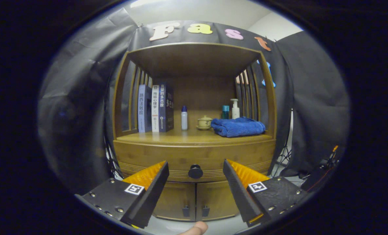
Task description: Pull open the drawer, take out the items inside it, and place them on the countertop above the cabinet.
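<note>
Hand-held gripper (pixel 195 171) wide open and holding nothing, drawer (pixel 194 156) shut just ahead, its round knob (pixel 195 171) between the fingers, blue towel (pixel 238 127) on the worktop (pixel 180 137) beyond

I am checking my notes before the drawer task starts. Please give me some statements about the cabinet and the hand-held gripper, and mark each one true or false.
1. The drawer is already pulled out. False: its front sits flush with the cabinet.
2. The hand-held gripper is open, with the drawer knob seen between its fingers, farther ahead. True.
3. The blue towel lies folded on the countertop, on the side away from the books. True.
4. The fingers are pressing on the knob. False: they stand wide apart and do not touch it.
5. The two lower cabinet doors are open. False: both are closed.
</note>
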The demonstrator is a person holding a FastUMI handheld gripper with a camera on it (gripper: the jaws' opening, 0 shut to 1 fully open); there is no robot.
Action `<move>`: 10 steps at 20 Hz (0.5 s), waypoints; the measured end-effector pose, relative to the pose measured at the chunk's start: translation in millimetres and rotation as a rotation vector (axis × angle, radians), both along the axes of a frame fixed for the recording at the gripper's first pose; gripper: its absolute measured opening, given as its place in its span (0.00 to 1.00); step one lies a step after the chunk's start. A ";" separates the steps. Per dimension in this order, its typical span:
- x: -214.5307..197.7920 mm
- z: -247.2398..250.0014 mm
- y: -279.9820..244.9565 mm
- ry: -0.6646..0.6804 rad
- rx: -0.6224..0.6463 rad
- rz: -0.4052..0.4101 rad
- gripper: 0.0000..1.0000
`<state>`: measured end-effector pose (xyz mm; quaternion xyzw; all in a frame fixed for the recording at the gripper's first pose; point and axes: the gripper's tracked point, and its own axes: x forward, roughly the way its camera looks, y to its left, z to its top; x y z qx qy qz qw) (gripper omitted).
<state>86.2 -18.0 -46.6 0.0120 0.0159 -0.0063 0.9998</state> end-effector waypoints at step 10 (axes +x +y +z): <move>86.5 -73.6 -0.3 0.117 -0.013 0.002 1.00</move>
